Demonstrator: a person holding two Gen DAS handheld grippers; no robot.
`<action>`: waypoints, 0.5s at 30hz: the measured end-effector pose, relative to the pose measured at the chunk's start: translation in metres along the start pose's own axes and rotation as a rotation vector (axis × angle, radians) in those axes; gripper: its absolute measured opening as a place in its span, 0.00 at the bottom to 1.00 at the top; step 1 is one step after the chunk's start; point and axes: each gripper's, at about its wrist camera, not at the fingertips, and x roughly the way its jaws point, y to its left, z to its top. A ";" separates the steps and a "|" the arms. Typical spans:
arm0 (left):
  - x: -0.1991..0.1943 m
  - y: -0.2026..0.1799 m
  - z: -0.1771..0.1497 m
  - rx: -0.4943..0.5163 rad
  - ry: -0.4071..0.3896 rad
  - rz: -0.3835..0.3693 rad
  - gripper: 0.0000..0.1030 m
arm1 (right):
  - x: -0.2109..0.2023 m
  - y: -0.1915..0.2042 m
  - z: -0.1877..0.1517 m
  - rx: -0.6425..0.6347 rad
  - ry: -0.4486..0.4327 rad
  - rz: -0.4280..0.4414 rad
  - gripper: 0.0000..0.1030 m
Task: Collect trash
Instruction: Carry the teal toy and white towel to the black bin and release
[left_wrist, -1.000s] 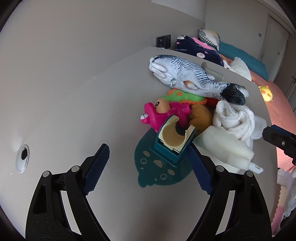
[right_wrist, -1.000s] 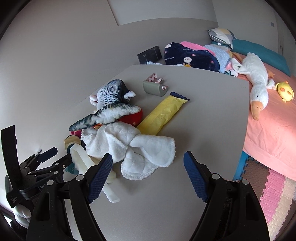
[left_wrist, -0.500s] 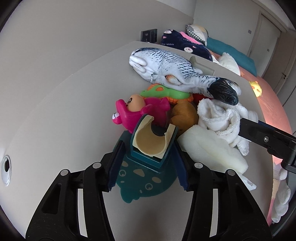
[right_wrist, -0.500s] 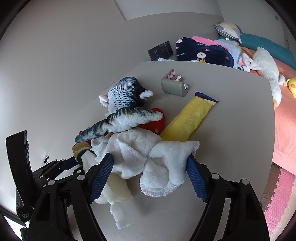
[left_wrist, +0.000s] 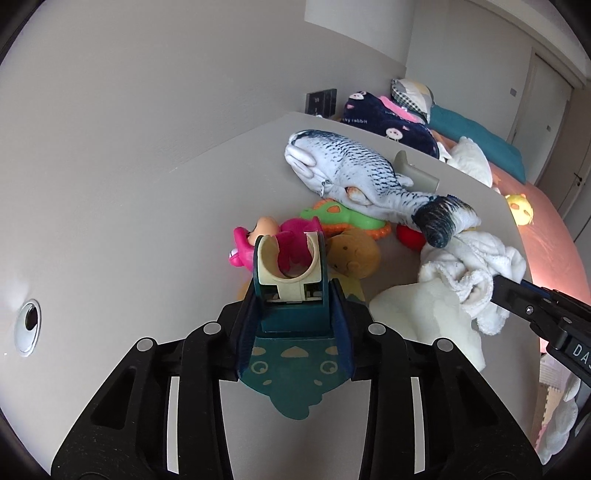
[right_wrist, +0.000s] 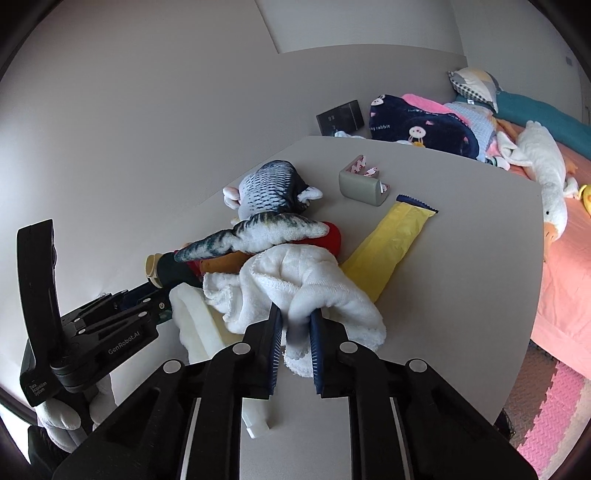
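The right tool pinches a fold of white towel on the table.

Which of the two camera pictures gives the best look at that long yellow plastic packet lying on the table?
The right wrist view. There the long yellow plastic packet lies in plain sight on the grey table, its dark serrated end pointing away and its near end tucked under the white towel. The left wrist view does not show it at all; the toy pile hides it.

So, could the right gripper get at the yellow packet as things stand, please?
Probably not straight away. The right gripper is shut on the white towel, which also lies over the near end of the yellow packet. The packet's far end lies bare, so it could reach once freed.
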 end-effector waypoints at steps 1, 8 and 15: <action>-0.002 0.001 0.000 -0.006 -0.002 0.001 0.35 | -0.004 -0.001 0.000 0.000 -0.005 -0.001 0.15; -0.031 -0.003 0.000 -0.013 -0.074 0.020 0.34 | -0.032 -0.011 -0.002 0.027 -0.045 -0.012 0.15; -0.062 -0.014 -0.002 -0.026 -0.145 0.011 0.34 | -0.067 -0.020 -0.006 0.054 -0.099 -0.026 0.15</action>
